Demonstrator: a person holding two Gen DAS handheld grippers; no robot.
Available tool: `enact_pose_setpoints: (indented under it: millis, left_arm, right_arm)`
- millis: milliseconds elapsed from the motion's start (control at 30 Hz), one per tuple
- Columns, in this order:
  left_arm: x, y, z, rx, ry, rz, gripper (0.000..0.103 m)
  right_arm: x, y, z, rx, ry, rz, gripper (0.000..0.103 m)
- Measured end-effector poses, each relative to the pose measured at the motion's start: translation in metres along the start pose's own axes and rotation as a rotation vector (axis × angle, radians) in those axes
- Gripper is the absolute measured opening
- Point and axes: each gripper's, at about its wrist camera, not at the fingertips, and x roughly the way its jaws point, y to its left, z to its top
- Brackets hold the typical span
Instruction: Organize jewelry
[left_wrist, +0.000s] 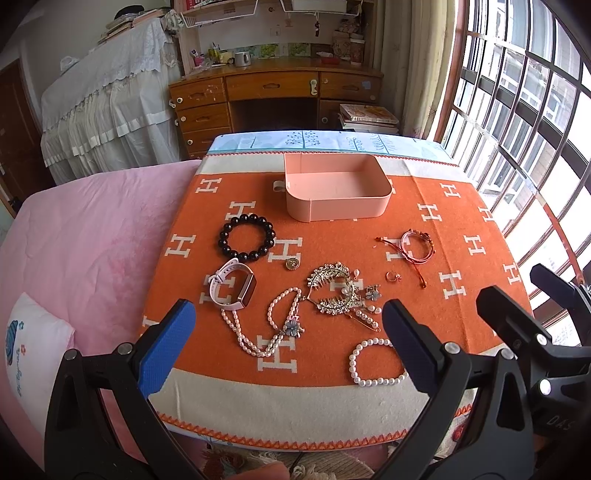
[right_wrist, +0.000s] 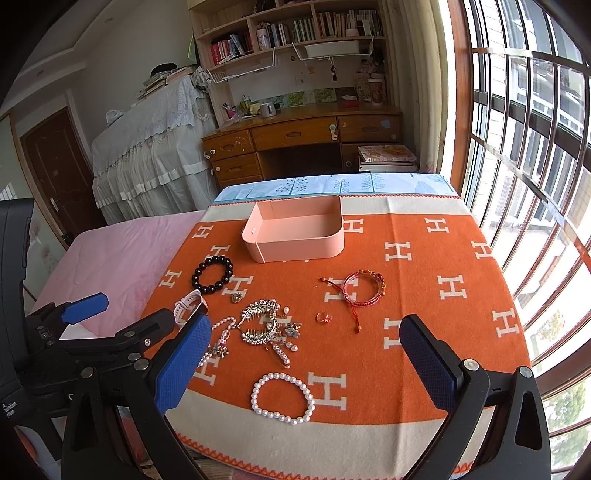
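On an orange H-patterned cloth (left_wrist: 461, 221) lies the jewelry. There is a black bead bracelet (left_wrist: 223, 240), a pink-strapped watch (left_wrist: 249, 291), a long pearl necklace (left_wrist: 243, 339), a gold comb (left_wrist: 325, 275), a ring (left_wrist: 392, 276), a red cord bracelet (left_wrist: 430, 243) and a white pearl bracelet (left_wrist: 352, 362) (right_wrist: 255, 398). An empty pink box (left_wrist: 338, 188) (right_wrist: 295, 229) stands at the far side. My left gripper (left_wrist: 288, 308) hangs open above the near jewelry. My right gripper (right_wrist: 306, 323) is open too, holding nothing, beside the left one.
Pink bedding (left_wrist: 92, 240) borders the cloth on the left. A barred window (left_wrist: 517, 110) runs along the right. A wooden desk (left_wrist: 277, 85) and stacked books (left_wrist: 369, 116) stand beyond the far edge. A small gold pendant (left_wrist: 291, 264) lies near the watch.
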Motion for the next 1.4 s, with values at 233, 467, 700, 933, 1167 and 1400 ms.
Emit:
enact_pose_setpoints:
  millis: [233,467,700,933,1167,1400]
  left_arm:
    - [0.003,0.001,-0.001,0.002,0.006,0.003,0.1]
    - [0.002,-0.001,0.001,0.006,0.012,0.008,0.1]
    - [0.0,-0.003,0.001,0.025,-0.007,0.03,0.1]
    - [0.0,-0.005,0.004,0.032,0.004,0.019,0.1]
    - [0.007,-0.004,0.009,0.033,0.023,-0.024,0.099]
    - [0.017,-0.005,0.021,0.074,0.028,-0.06,0.095]
  right_arm:
    - [0.0,0.002,0.001,0.0,0.001,-0.002,0.103]
    - [0.006,0.0,-0.002,0.0,0.006,-0.003,0.103]
    - [0.005,-0.004,-0.004,0.001,0.007,-0.004,0.103]
    - [0.005,-0.004,-0.003,0.0,0.007,-0.004,0.103]
    - [0.017,-0.013,-0.003,0.014,0.013,0.013,0.103]
    - [0.023,-0.011,0.01,-0.008,0.028,0.022,0.103]
